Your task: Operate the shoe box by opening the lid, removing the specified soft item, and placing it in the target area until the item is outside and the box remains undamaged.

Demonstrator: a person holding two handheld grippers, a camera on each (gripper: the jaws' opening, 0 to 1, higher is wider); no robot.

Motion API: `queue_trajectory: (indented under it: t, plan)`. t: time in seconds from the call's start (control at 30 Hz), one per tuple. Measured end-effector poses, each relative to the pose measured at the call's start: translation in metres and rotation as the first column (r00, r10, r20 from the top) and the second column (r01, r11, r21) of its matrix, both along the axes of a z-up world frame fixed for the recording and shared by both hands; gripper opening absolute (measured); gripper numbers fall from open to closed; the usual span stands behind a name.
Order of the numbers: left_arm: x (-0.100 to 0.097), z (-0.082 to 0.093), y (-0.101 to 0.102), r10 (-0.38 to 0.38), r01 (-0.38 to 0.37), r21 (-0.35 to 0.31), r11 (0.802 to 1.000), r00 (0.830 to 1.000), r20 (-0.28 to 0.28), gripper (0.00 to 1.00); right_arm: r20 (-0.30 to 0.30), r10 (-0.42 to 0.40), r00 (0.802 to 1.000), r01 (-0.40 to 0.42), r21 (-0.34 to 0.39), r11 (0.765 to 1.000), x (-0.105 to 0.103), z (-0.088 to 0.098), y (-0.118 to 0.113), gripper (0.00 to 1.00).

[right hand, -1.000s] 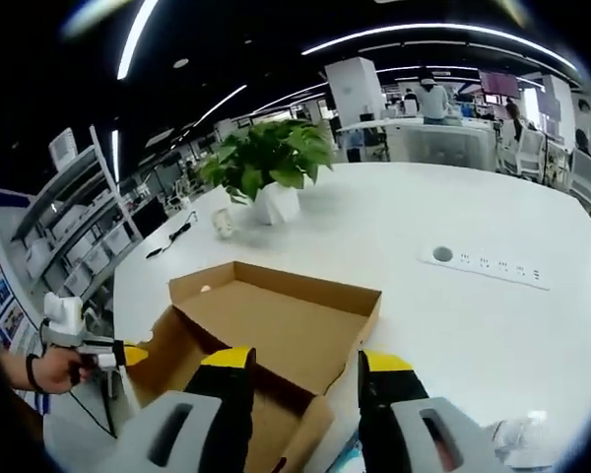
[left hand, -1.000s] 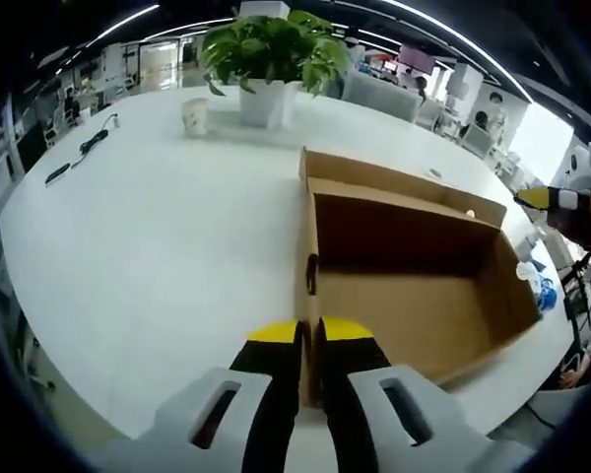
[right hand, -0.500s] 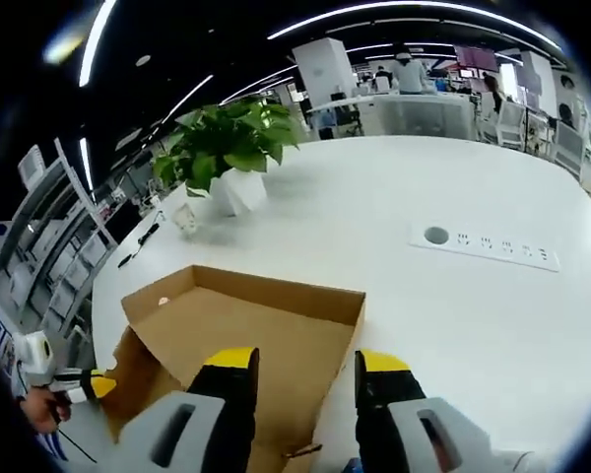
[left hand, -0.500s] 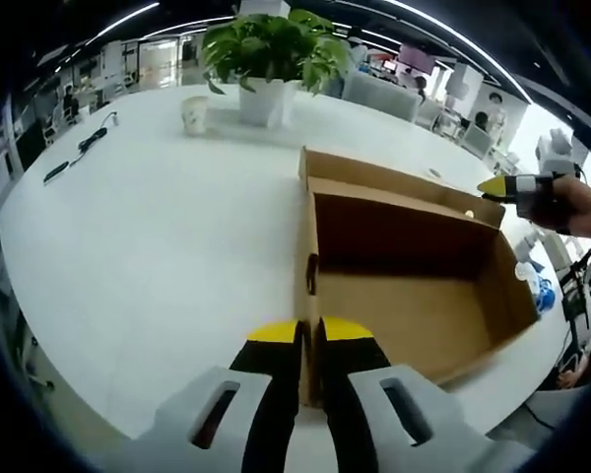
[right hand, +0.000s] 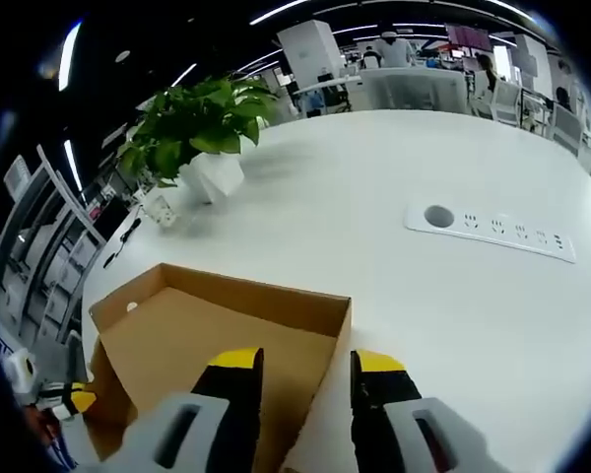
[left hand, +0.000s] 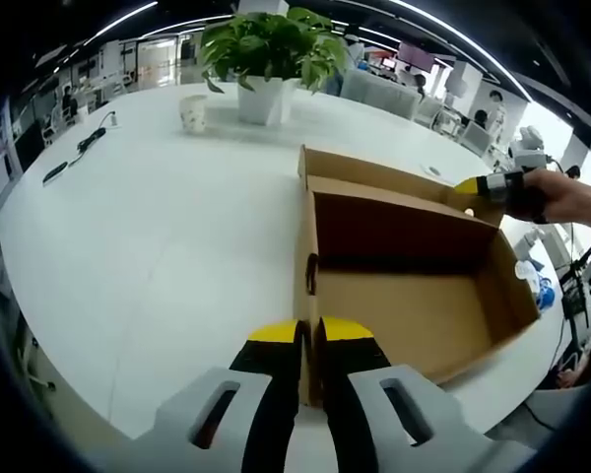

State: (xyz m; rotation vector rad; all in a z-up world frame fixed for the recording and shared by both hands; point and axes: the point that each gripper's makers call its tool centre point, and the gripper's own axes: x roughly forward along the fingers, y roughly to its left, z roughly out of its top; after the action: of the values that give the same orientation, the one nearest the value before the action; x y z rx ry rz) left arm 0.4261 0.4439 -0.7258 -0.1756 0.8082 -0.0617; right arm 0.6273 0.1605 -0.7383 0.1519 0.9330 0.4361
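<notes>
Since a second earlier, the right tongs (left hand: pixel 470 187) had come in from the right edge of the left gripper view to the far corner of the open cardboard box (left hand: pixel 404 286), their jaws parted with nothing between them. The left tongs (left hand: pixel 310 330) were pinched shut on the box's near wall at lower centre on the white surface (left hand: pixel 158 236). No soft item could be made out inside, and a hard pull from either side could have torn or creased that wall.

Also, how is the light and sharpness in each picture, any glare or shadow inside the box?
Left gripper view: sharp, the box has a dark shadow under its far wall, bright glare at the right edge. Right gripper view: box interior evenly lit, the white table bright, straight edges bent by the fisheye.
</notes>
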Motion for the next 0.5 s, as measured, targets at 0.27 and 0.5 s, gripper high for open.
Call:
queue_trajectory:
  t: [0.27,0.5]
  plan:
    - [0.0,0.001,-0.001,-0.011,0.012,0.013,1.0,1.0,-0.005,0.05,-0.053,-0.038,0.998,0.037,-0.01,0.999,0.014,-0.016,-0.006,0.21]
    - [0.0,0.001,-0.002,-0.018,0.018,0.023,1.0,1.0,-0.003,0.05,-0.059,-0.065,0.996,0.062,-0.056,0.997,0.017,-0.017,-0.01,0.07]
